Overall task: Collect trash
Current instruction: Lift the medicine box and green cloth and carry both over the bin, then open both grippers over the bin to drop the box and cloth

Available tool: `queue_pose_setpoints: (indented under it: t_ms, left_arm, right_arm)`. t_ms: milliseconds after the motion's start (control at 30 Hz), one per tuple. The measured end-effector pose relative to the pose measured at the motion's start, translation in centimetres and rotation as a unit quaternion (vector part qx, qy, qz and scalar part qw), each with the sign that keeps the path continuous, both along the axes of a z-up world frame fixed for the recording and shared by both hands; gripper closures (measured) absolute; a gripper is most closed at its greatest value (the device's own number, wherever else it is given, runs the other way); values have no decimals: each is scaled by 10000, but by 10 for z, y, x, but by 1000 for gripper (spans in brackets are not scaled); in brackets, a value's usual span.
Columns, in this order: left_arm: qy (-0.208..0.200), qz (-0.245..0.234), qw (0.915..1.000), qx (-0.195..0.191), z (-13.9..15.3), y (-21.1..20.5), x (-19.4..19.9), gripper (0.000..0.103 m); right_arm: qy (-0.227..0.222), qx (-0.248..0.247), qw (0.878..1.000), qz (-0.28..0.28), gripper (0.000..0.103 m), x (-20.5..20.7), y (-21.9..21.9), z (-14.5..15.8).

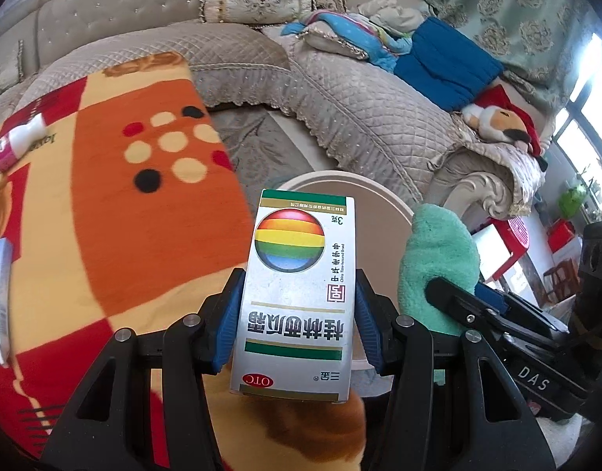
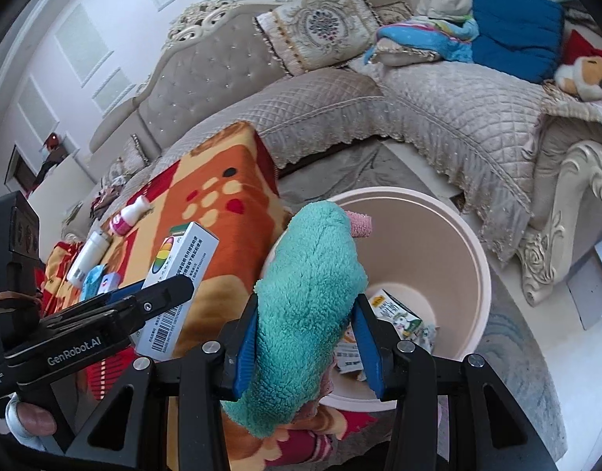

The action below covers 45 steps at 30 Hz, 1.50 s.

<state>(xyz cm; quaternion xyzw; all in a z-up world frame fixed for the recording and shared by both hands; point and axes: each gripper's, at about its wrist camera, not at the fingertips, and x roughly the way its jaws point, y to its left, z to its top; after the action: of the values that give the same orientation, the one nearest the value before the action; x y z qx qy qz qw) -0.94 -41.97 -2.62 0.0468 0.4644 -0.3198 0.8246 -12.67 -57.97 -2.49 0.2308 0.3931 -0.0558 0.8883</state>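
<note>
My left gripper (image 1: 299, 314) is shut on a white medicine box (image 1: 297, 294) with a rainbow ball print, held above the near rim of the pink trash bin (image 1: 383, 212). The box also shows in the right wrist view (image 2: 175, 286). My right gripper (image 2: 305, 337) is shut on a fluffy teal sock (image 2: 312, 294) with a pink toe, held over the bin's (image 2: 473, 259) left rim. The sock shows in the left wrist view (image 1: 438, 263) too. Crumpled packets (image 2: 403, 318) lie in the bin's bottom.
An orange, red and yellow blanket (image 1: 124, 216) covers the table. On it lie a small pink-and-white bottle (image 2: 128, 216), a white bottle (image 2: 87, 255) and small boxes (image 2: 101, 282). A quilted beige sofa (image 2: 438, 117) with cushions, clothes and a plush toy (image 1: 505, 121) curves behind.
</note>
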Motion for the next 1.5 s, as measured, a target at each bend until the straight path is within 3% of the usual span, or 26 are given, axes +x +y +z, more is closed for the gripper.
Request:
queue_pose_setpoints:
  t_ms: [700, 900, 1033, 1500]
  left_arm:
    - [218, -112, 9997, 85, -14, -31, 10, 52]
    - [298, -92, 9995, 103, -18, -31, 14, 52]
    - [391, -93, 9992, 74, -21, -31, 16, 52]
    - [477, -52, 9988, -52, -17, -24, 19, 46]
  right_arm:
    - [313, 54, 9993, -216, 59, 9, -22, -24]
    - [444, 2, 9987, -252, 59, 16, -25, -30]
    - [485, -91, 9980, -402, 52, 19, -27, -32]
    - [577, 51, 9973, -444, 52, 15, -24, -34]
